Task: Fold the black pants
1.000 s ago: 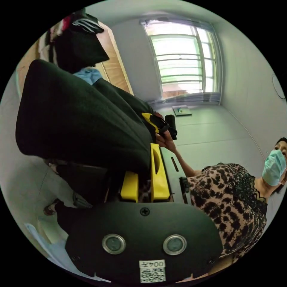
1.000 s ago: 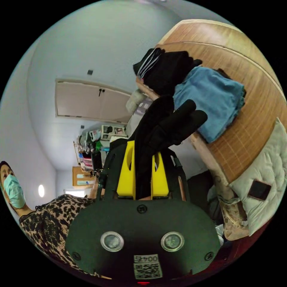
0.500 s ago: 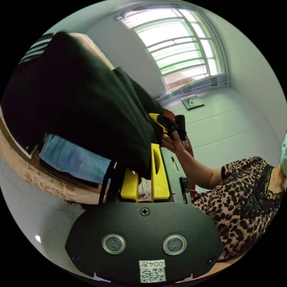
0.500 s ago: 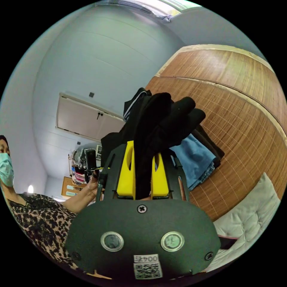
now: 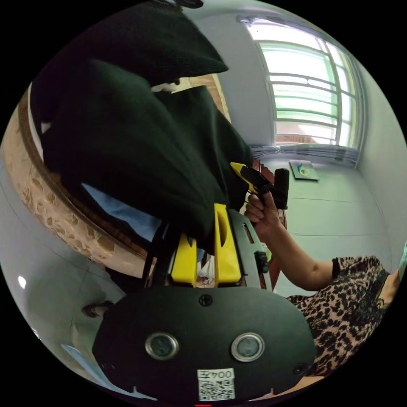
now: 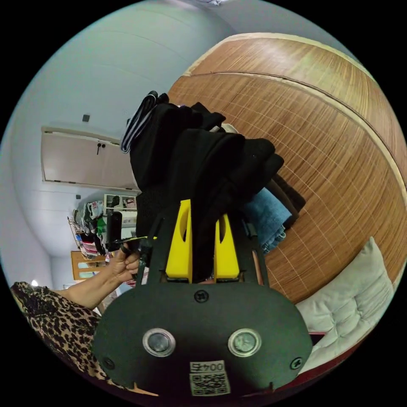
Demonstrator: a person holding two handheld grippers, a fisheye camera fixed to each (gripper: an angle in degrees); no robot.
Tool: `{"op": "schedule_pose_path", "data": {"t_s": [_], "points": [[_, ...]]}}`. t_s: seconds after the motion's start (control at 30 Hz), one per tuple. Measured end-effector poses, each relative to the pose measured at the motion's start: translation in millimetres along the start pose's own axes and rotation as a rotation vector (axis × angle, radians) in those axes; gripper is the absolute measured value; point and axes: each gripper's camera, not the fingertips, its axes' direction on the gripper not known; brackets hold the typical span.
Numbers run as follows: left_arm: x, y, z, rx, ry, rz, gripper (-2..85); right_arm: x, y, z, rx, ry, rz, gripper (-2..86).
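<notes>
Since a moment ago we have carried the black pants (image 6: 212,169) closer over the woven mat (image 6: 330,140), above a blue garment (image 6: 265,216); our left gripper (image 5: 205,254) and right gripper (image 6: 202,250) each clamp their folded bulk.

Black pants (image 5: 140,148) hide left tongs (image 5: 205,237) tips.

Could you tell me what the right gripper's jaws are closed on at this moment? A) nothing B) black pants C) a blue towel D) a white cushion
B: in the right gripper view, the right gripper has both yellow jaws pressed on the black pants.
</notes>
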Motion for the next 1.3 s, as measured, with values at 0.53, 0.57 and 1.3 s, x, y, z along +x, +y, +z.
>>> {"op": "schedule_pose_path", "data": {"t_s": [0.53,0.57,1.3], "points": [[-8.7,162.1,-17.5,-0.012,-0.002,-0.244,1.8,-116.1,11.1,-80.0,-0.067,0.206,0.004,10.7],[-3.1,194.7,-32.5,0.037,-0.026,-0.254,1.2,-131.6,10.8,-82.0,-0.076,0.207,-0.033,9.9],[247.0,1027.8,14.0,1.29,-0.474,-0.839,0.1,-844.8,444.5,117.8,-1.241,-0.092,-1.466,1.3]]}}
